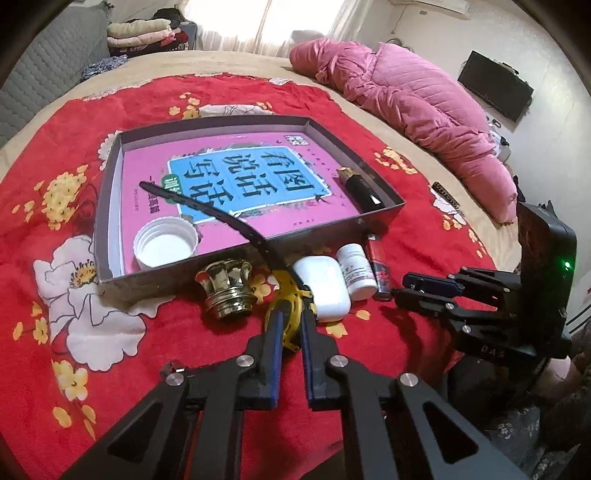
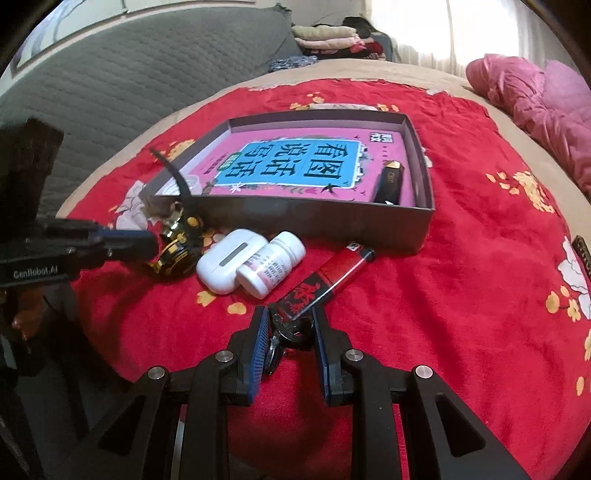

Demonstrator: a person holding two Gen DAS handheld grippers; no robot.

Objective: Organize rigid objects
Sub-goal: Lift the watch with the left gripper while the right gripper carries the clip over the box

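Note:
A shallow grey box lies on the red flowered blanket, holding a pink book, a white cap and a black-and-gold tube. My left gripper is shut on a yellow-and-black tool whose black strap reaches over the box. My right gripper is shut on the end of a red lighter. A white earbud case, a white pill bottle and a gold cap lie before the box.
A pink quilted duvet lies at the bed's far right. Folded clothes are stacked at the back. A grey padded headboard runs along the left. A black screen hangs on the right wall.

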